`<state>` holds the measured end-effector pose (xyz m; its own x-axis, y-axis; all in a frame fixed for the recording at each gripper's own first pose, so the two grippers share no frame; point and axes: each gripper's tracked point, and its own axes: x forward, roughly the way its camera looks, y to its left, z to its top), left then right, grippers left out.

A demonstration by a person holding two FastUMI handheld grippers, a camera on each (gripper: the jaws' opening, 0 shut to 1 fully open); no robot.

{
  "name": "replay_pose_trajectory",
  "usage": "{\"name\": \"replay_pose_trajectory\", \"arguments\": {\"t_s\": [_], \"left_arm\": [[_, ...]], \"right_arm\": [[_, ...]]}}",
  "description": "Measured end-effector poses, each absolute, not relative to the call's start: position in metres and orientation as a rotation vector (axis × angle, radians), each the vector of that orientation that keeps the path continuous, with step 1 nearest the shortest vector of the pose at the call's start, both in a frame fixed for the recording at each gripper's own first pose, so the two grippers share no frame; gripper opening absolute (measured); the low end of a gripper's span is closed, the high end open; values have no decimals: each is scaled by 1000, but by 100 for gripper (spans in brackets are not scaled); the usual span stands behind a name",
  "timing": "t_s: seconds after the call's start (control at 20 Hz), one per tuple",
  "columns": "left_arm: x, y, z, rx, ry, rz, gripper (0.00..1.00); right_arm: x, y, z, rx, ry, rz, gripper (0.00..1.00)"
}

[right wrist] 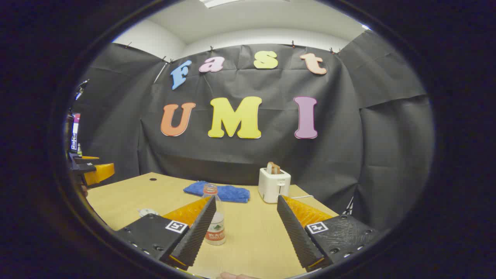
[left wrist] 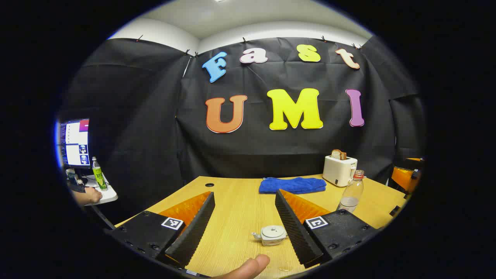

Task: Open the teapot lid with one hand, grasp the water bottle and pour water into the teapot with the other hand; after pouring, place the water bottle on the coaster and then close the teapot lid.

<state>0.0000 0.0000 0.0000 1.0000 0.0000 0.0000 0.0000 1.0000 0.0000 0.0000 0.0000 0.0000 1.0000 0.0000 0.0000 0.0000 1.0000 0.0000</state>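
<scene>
Left gripper view: left gripper (left wrist: pixel 245 228) spread wide, empty — teapot (left wrist: pixel 271 235) at five o'clock, lid on, hard against the right finger; a closing pinch may shove it. Water bottle (left wrist: pixel 352 192) at three o'clock.

Right gripper view: right gripper (right wrist: pixel 245 228) wide, holding nothing — water bottle (right wrist: pixel 215 217) at seven o'clock, beside the left finger; off-centre, liable to tip.

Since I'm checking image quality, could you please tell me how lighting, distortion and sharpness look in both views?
Left gripper view: even overhead light, fisheye bends the table edge; teapot sharp, water bottle slightly soft near the rim. Right gripper view: similar soft lighting, faint shadows; water bottle label legible, toaster crisp, edges curved.
</scene>
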Motion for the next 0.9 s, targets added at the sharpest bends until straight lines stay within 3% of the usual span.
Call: {"name": "replay_pose_trajectory", "arguments": {"t_s": [0.9], "left_arm": [[5, -19, -10, 26, 18, -18, 98]], "right_arm": [[-1, -8, 1, -10, -8, -5, 95]]}}
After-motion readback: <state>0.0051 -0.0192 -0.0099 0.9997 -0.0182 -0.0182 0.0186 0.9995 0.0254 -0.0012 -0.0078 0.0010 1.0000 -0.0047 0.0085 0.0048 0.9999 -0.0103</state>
